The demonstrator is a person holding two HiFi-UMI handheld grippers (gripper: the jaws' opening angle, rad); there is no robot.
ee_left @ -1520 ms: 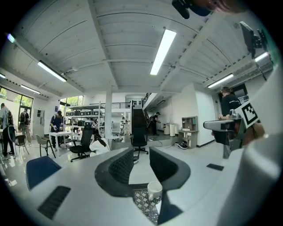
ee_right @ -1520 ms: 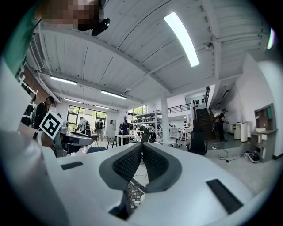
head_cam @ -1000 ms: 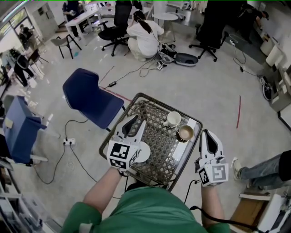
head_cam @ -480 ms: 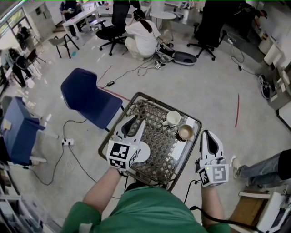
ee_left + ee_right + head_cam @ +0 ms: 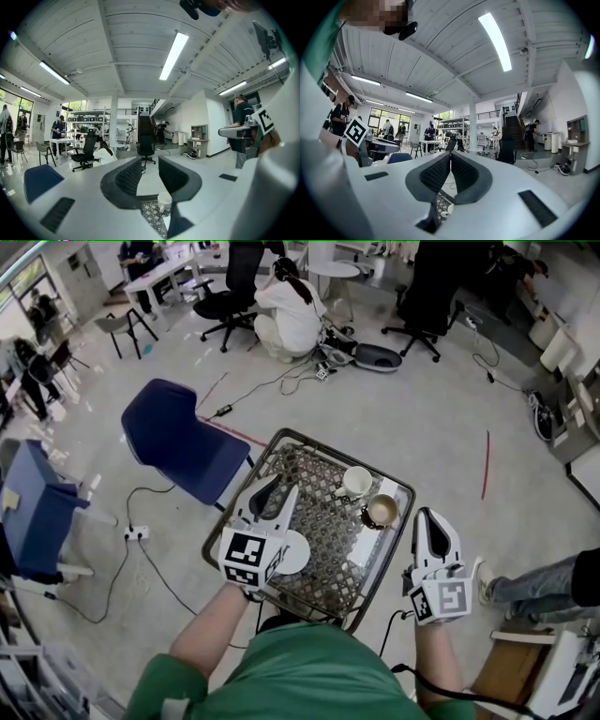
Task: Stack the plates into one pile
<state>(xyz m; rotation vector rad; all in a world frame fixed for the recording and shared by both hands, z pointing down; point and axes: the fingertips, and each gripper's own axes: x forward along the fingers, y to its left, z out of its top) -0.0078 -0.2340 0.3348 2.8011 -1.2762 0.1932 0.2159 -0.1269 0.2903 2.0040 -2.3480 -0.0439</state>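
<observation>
A white plate [image 5: 294, 554] lies on the near part of a metal mesh table [image 5: 323, 521], partly hidden by my left gripper's marker cube. My left gripper [image 5: 271, 495] hovers over the table's left side, open, with nothing between its jaws. In the left gripper view, the left gripper [image 5: 149, 176] looks over the mesh at a white cup [image 5: 164, 201]. That white cup [image 5: 357, 484] and a brown cup on a dark saucer [image 5: 382, 512] stand at the table's far right. My right gripper [image 5: 429, 521] is shut and empty, just off the table's right edge; its closed jaws [image 5: 450, 171] fill the right gripper view.
A white flat piece [image 5: 368, 546] lies near the table's right edge. A blue chair [image 5: 178, 442] stands left of the table, with cables and a power strip [image 5: 136, 533] on the floor. A person crouches [image 5: 291, 315] far behind. Someone's leg [image 5: 544, 582] is at the right.
Both grippers stay where they were. Only the head view has shifted slightly.
</observation>
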